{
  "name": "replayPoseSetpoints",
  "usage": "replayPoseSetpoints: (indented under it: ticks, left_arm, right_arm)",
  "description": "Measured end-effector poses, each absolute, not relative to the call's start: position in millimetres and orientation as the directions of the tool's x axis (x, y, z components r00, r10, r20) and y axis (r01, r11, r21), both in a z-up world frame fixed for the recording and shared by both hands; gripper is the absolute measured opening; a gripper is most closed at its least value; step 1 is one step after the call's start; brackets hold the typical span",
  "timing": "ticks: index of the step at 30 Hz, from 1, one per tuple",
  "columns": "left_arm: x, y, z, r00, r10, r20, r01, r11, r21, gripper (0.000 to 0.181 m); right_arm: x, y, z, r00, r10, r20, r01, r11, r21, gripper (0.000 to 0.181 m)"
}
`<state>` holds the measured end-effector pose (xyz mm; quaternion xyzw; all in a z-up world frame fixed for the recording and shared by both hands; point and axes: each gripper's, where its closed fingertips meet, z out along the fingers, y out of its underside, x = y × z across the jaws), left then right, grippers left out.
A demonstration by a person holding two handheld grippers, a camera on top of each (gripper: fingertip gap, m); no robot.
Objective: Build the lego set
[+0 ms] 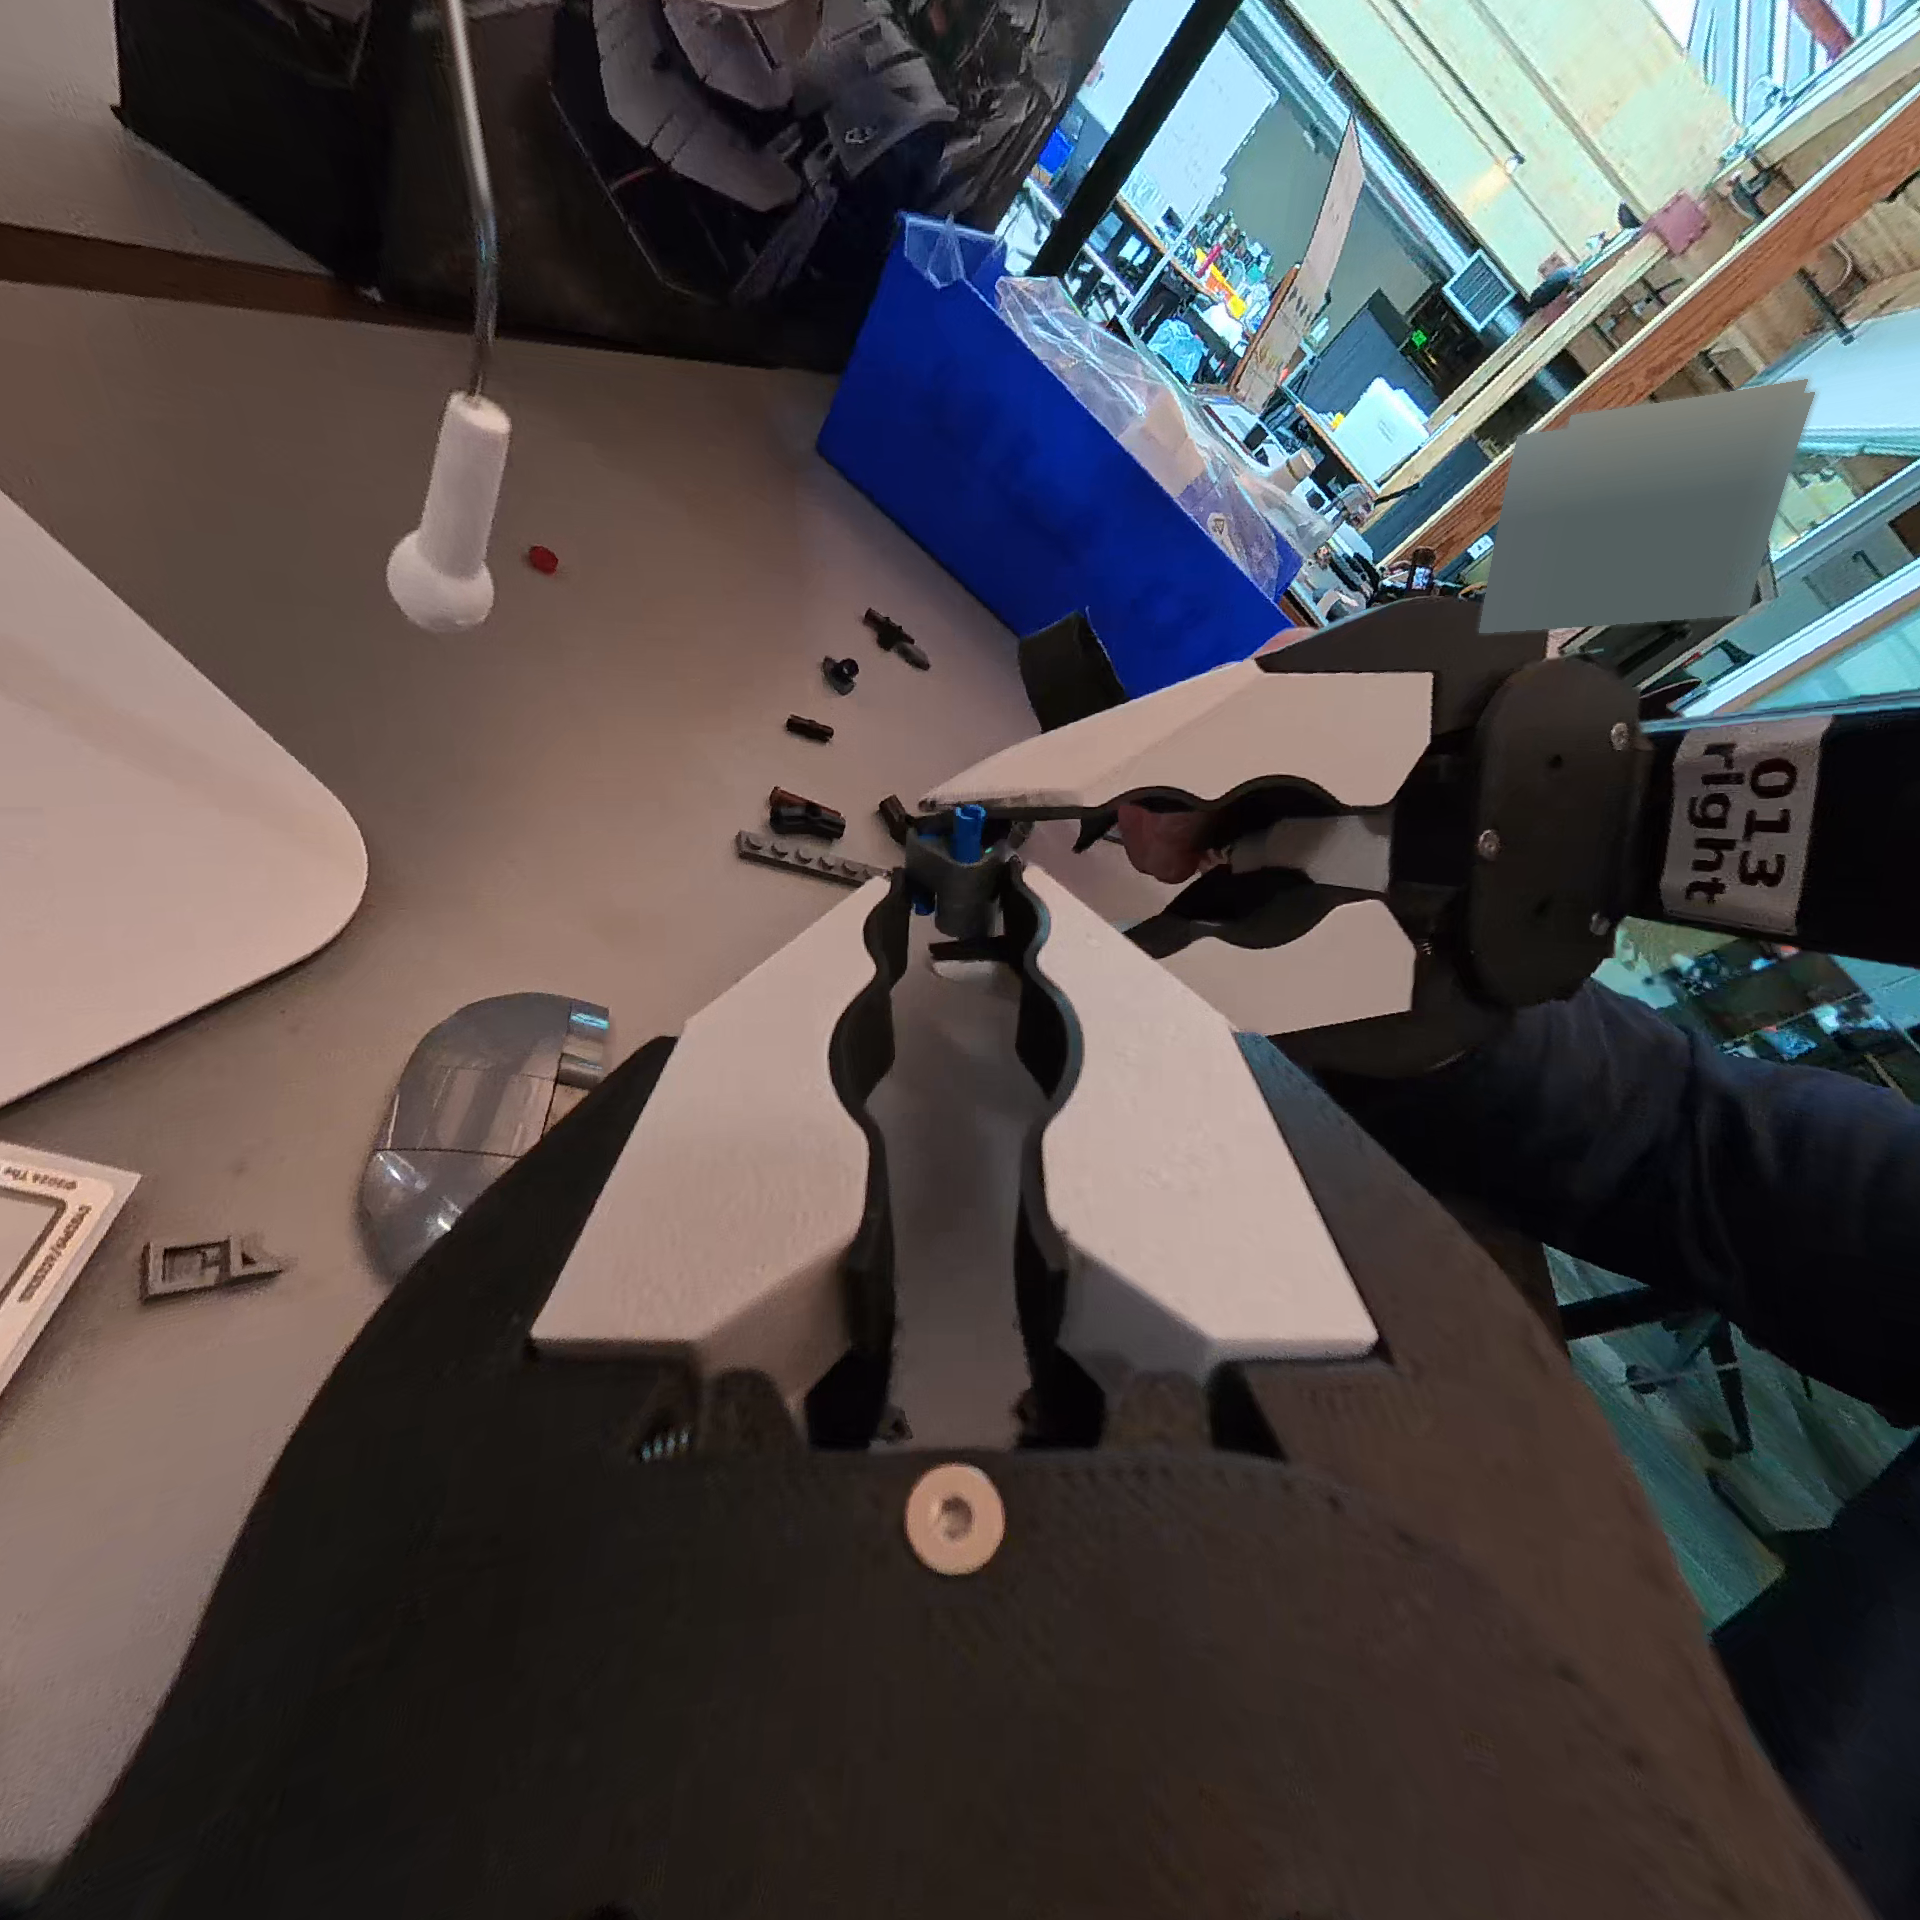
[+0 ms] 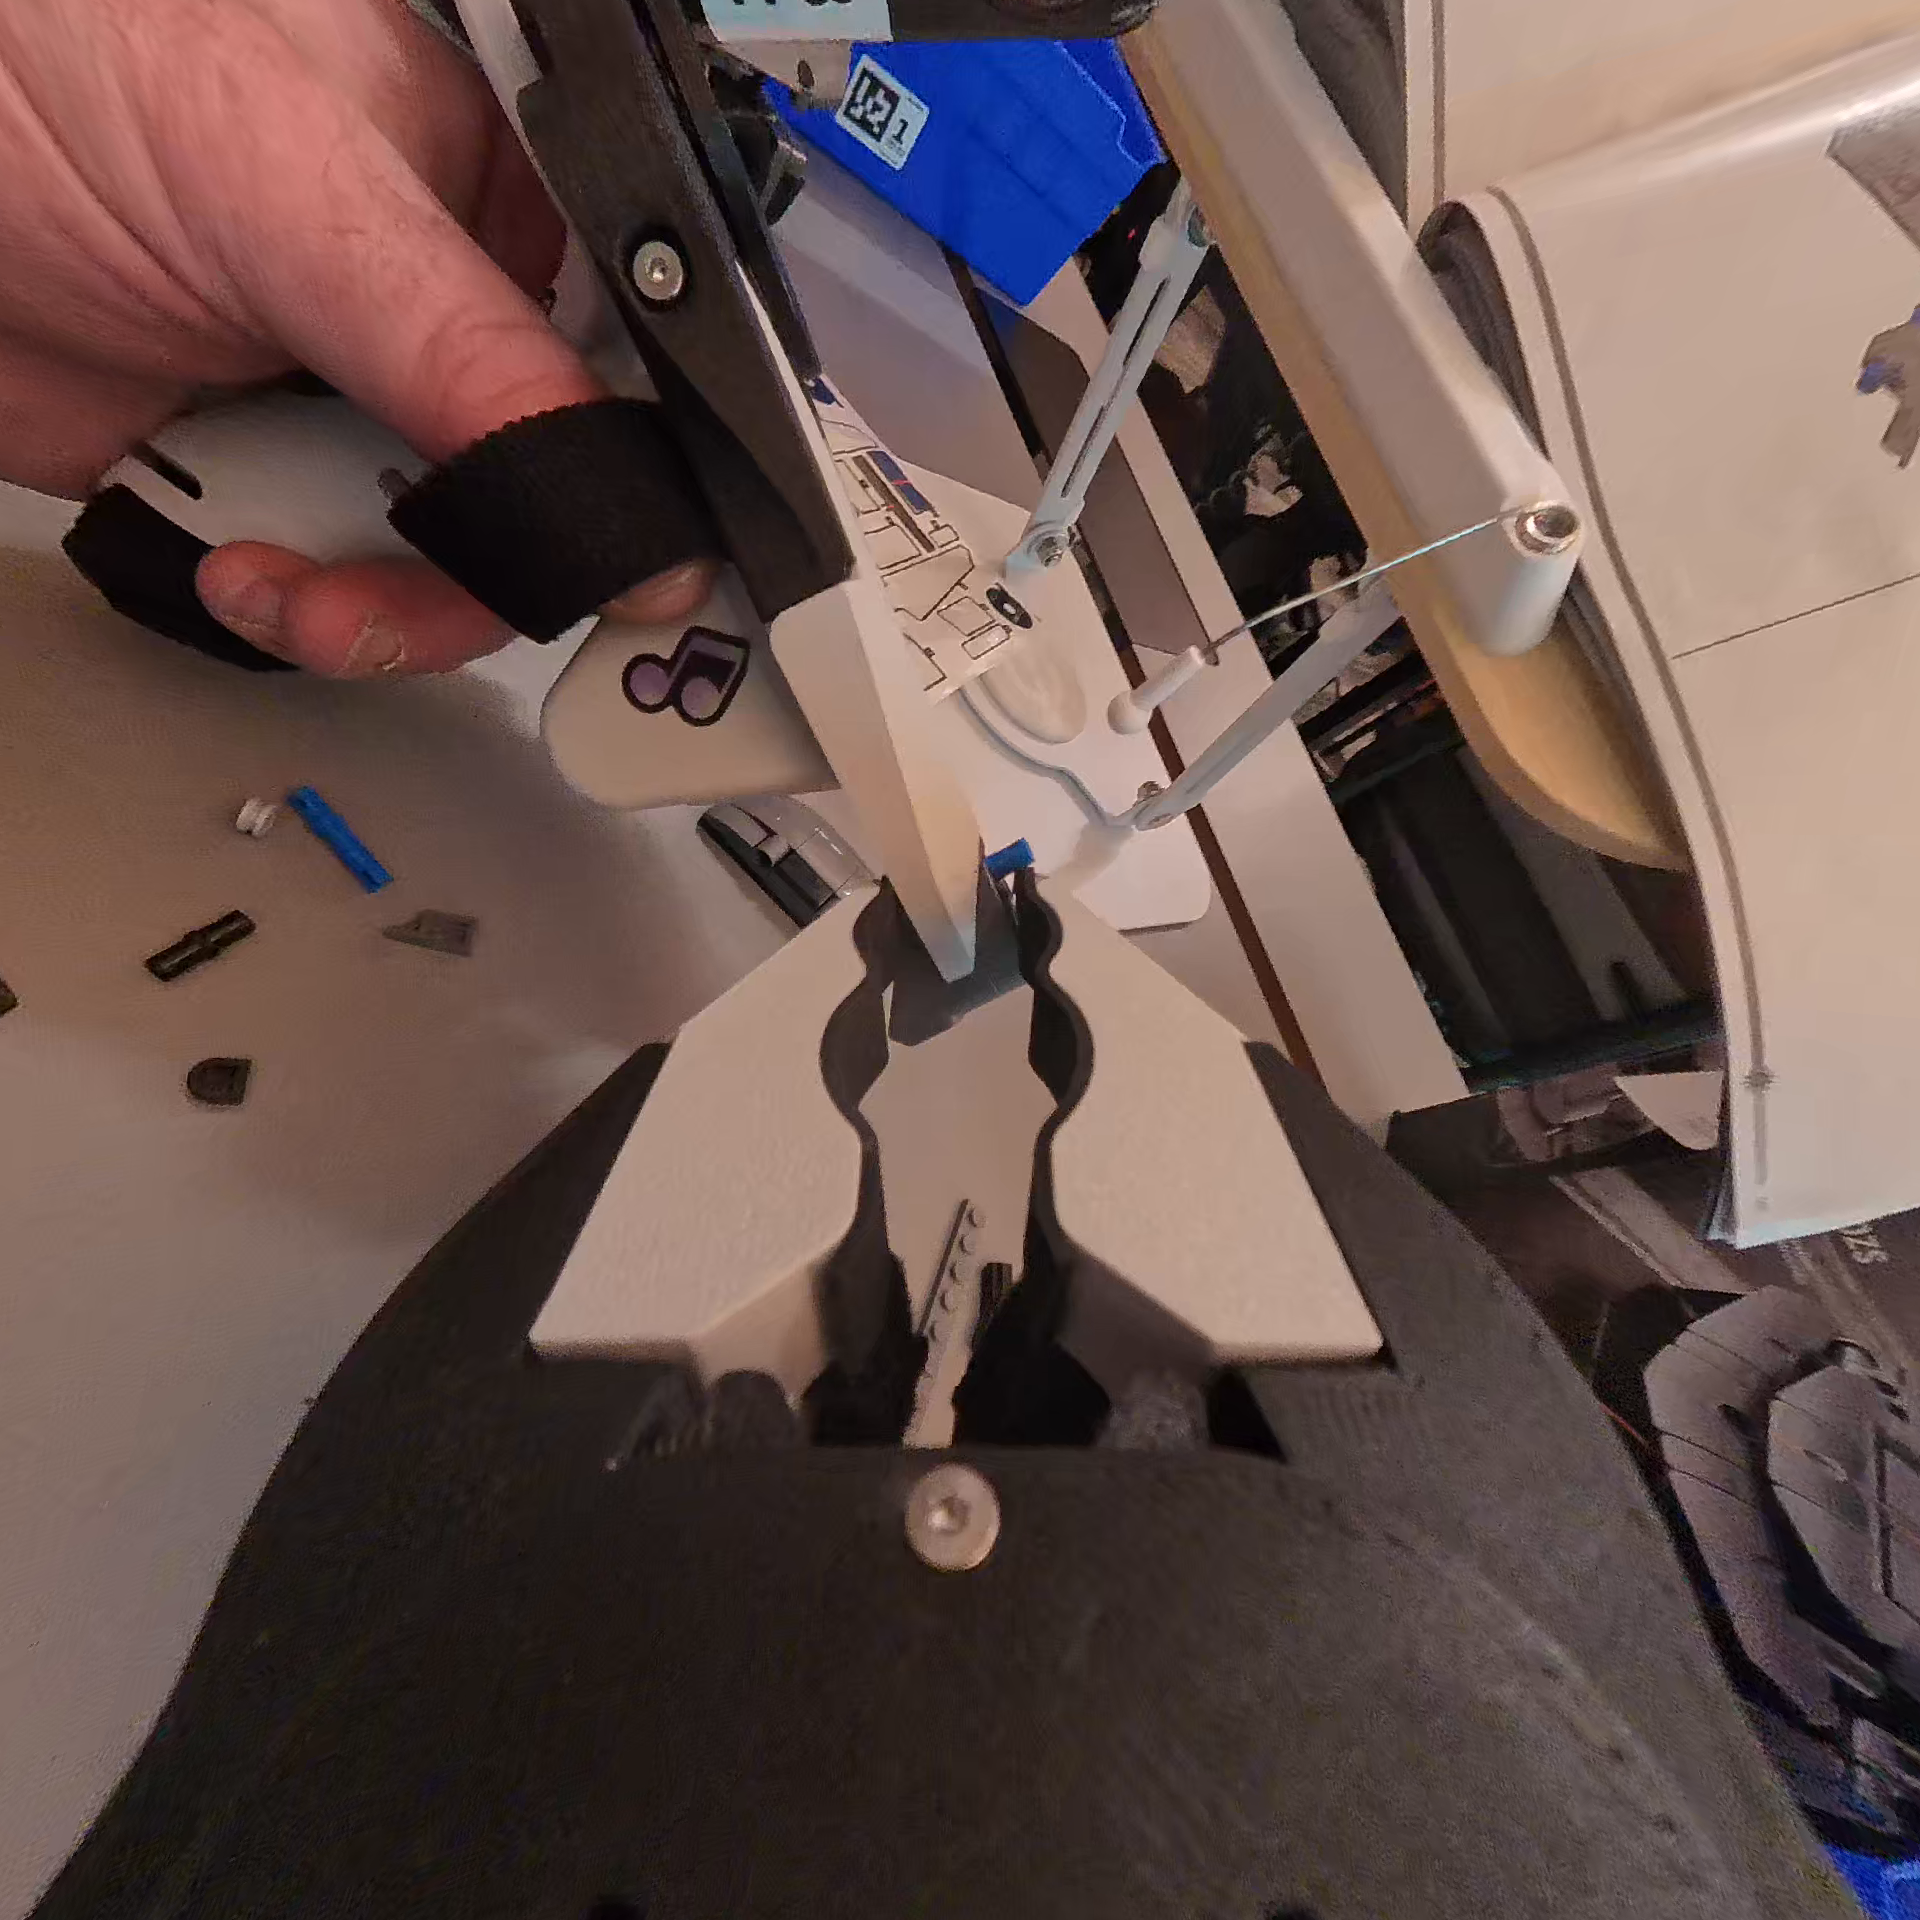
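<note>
My left gripper [image 1: 951,885] is shut on a small dark grey lego piece with blue pins [image 1: 961,883], held a little above the table. My right gripper [image 1: 977,836] comes in from the right. Its upper finger tip rests by the top blue pin and its lower finger is hidden behind my left finger. In the right wrist view my right gripper [image 2: 953,914] has its jaws closed around the grey piece [image 2: 940,1006] together with one finger tip of my left gripper [image 2: 961,935]. A blue pin [image 2: 1006,860] sticks out at the tips.
Loose parts lie on the grey table: a long grey plate [image 1: 805,857], black pins [image 1: 808,727], a red stud [image 1: 542,559], a blue axle [image 2: 338,840]. A curved grey assembly [image 1: 488,1101], a blue bin [image 1: 1039,488] and a hanging white handle [image 1: 452,520] are nearby. My two grippers' fingertips are within a few centimetres of each other.
</note>
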<state>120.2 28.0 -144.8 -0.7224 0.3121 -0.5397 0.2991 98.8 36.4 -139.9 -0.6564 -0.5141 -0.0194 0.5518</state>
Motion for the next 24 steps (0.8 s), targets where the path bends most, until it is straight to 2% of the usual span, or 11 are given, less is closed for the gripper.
replayPoseSetpoints:
  ticks: [2,4,6,13,16,19,21,24]
  left_arm:
    - [119.7,29.1,-144.4,0.215,-0.76,0.614,-0.118,-0.644,-0.756,0.015]
    - [118.3,28.6,-144.5,0.209,-0.75,0.628,-0.117,-0.656,-0.745,0.015]
    - [118.2,26.9,-144.8,0.198,-0.74,0.643,-0.119,-0.67,-0.733,0.015]
    - [115.7,22.2,-149.9,0.198,-0.764,0.614,-0.191,-0.645,-0.74,0.018]
    - [101.0,30.6,-158.9,0.282,-0.846,0.453,-0.307,-0.527,-0.792,0.022]
    - [79.3,51.3,-173.0,0.39,-0.908,0.153,-0.479,-0.342,-0.808,0.03]
    - [71.2,57.0,-183.3,0.386,-0.922,0.021,-0.578,-0.26,-0.773,0.037]
    - [70.3,57.4,-202.2,0.359,-0.933,-0.03,-0.652,-0.228,-0.723,0.037]
  right_arm:
    - [100.3,38.3,-141.3,0.471,0.661,0.584,0.696,0.129,-0.707,0.022]
    - [105.8,42.7,-147.2,0.477,0.666,0.573,0.704,0.101,-0.703,0.035]
    - [106.7,41.6,-150.2,0.473,0.68,0.56,0.695,0.102,-0.712,0.027]
    - [105.2,35.1,-157.8,0.45,0.74,0.5,0.679,0.081,-0.73,0.027]
    - [107.3,32.1,-171.8,0.441,0.79,0.426,0.683,0.013,-0.73,0.027]
    - [105.6,23.7,-189.9,0.393,0.846,0.36,0.716,-0.036,-0.697,0.027]
    - [104.9,17.5,-202.7,0.362,0.877,0.316,0.741,-0.065,-0.668,0.027]
    - [104.3,10.2,-213.5,0.336,0.907,0.254,0.753,-0.096,-0.651,0.027]
